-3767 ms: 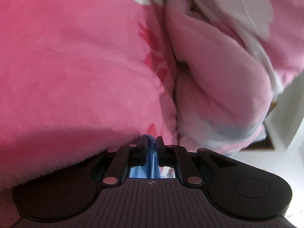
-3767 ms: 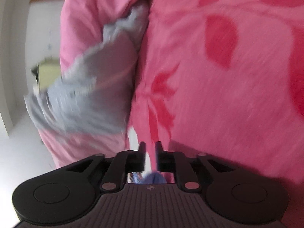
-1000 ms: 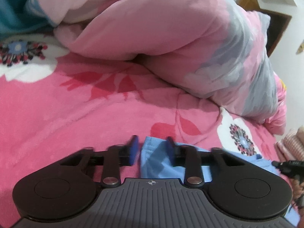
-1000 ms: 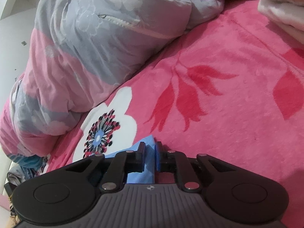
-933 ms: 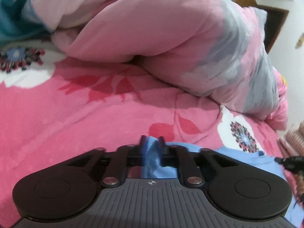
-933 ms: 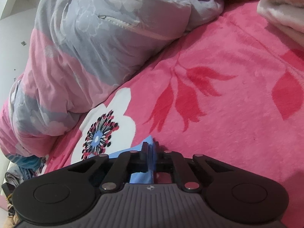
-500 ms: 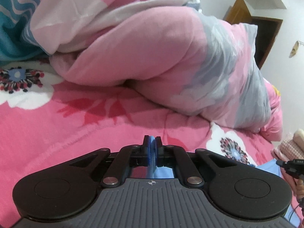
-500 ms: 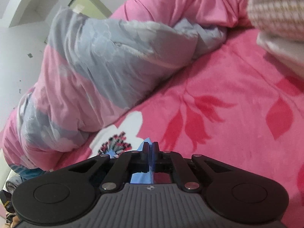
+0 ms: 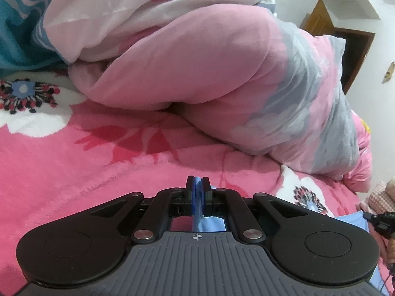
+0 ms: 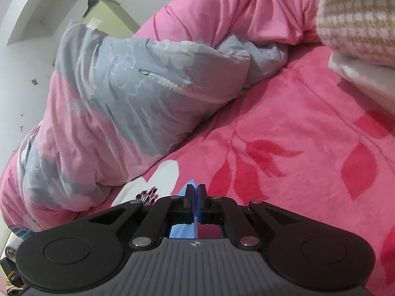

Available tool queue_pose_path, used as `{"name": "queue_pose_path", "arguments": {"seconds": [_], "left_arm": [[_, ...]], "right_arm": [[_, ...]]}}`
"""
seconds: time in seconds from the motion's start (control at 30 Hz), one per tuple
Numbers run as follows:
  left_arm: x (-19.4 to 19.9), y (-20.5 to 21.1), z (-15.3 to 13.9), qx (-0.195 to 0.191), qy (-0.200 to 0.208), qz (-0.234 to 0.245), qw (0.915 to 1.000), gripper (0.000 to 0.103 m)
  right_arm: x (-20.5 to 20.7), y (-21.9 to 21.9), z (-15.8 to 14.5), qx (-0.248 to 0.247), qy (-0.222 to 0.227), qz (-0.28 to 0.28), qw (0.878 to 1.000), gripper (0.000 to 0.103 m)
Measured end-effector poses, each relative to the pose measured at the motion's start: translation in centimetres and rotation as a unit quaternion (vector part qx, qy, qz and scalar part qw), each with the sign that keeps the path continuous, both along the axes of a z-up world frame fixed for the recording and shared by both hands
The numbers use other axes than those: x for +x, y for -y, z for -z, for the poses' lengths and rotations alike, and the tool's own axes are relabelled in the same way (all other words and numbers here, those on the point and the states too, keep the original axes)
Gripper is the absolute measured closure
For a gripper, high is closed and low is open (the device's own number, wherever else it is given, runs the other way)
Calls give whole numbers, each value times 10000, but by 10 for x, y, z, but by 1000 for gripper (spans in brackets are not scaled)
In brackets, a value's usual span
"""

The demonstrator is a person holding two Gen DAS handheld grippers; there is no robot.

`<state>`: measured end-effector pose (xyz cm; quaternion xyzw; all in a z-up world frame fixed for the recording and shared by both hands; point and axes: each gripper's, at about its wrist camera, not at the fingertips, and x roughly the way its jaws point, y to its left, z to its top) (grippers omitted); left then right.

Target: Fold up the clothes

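A light blue garment lies on the pink flowered blanket, mostly hidden under both tools. My left gripper is shut on a pinched fold of its edge. In the right wrist view my right gripper is shut on another thin edge of the blue garment, just above the blanket. More blue cloth shows at the left wrist view's right edge.
A bulky pink and grey quilt is heaped across the far side of the bed; it fills the left half of the right wrist view as the quilt. Folded checked and white clothes sit at the right. A wooden door stands behind.
My left gripper went from open around the blue edge to shut on it. Both views tilted up, showing more quilt and wall; the right gripper lifted slightly with the cloth.
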<state>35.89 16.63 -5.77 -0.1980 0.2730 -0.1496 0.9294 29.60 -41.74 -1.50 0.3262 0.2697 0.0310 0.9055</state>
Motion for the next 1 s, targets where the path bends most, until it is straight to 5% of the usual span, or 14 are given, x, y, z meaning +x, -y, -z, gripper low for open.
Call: {"name": "queue_pose_path", "arguments": {"seconds": [0.3,0.47,0.63,0.8,1.0], "left_arm": [[17,-5,23,-102,-854,-155,9962,95],[-3,-19,0,-326,-1007,-368,9937,91],[-67,-50,-49,-461,-746,-606,9943,74],[-145,-69,-84,-385,-650,-593,9954,71],[-216,-65,-75,-689,-892,-274,9933,69]], "right_arm": [[20,3,34,51,-664,-84,9977,99],[-3,18,31,502,-803,239,9952,91],[-74,34,-11,680,-707,432,9942,83],[-173,54,-42,1477,-517,620,9857,82],[-284,49,-59,2385,31,614,9692,78]]}}
